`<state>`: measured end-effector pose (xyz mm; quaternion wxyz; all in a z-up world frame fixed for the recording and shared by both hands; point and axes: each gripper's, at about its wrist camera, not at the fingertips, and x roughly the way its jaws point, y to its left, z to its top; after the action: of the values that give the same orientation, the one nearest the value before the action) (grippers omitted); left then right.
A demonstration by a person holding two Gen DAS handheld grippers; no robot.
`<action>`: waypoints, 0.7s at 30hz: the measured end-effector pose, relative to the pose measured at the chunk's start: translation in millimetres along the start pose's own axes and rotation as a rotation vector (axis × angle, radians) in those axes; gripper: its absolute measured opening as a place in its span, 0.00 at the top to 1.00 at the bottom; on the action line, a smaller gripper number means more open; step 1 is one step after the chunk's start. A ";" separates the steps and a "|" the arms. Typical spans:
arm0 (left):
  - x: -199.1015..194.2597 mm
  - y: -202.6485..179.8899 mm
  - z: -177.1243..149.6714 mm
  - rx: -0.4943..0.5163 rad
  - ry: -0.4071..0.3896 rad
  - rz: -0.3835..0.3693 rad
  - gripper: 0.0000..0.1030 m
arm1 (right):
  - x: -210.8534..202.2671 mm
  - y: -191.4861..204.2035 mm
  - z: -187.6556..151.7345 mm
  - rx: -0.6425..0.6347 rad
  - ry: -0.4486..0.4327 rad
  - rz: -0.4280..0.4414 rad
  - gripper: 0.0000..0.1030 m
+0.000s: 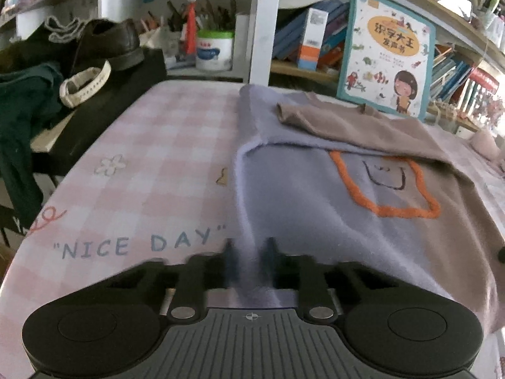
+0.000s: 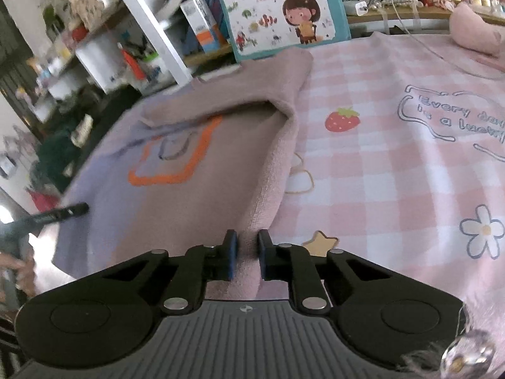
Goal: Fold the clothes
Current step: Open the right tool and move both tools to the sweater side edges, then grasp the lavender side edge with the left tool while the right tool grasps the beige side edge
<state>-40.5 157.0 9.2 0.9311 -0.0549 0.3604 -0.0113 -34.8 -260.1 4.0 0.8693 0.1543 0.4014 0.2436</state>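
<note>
A two-tone sweater, lavender and brownish-pink with an orange outlined figure, lies on the pink checked tablecloth point(image 1: 142, 164). In the left wrist view the sweater point(image 1: 315, 195) has its brown sleeve folded across the top. My left gripper point(image 1: 249, 252) is shut on the sweater's lavender left edge near the hem. In the right wrist view the sweater point(image 2: 195, 164) lies left of centre. My right gripper point(image 2: 246, 243) is shut on its pinkish right edge near the hem. The tip of the left gripper point(image 2: 69, 210) shows at the left.
A children's book point(image 1: 388, 50) leans against the shelves behind the table. A black shoe point(image 1: 107, 44), a white strap point(image 1: 85, 87) and dark green clothing point(image 1: 22, 101) lie at the left. A pink plush thing point(image 2: 476, 28) sits at the far right.
</note>
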 end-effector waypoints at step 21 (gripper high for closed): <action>-12.3 2.1 -15.3 0.006 0.082 -0.052 0.71 | 12.6 -16.3 -2.0 0.172 0.065 0.156 0.73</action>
<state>-59.9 158.3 5.9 0.9150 -0.0611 0.3969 -0.0386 -24.4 -266.6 -12.7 0.8180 0.2510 0.4354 0.2799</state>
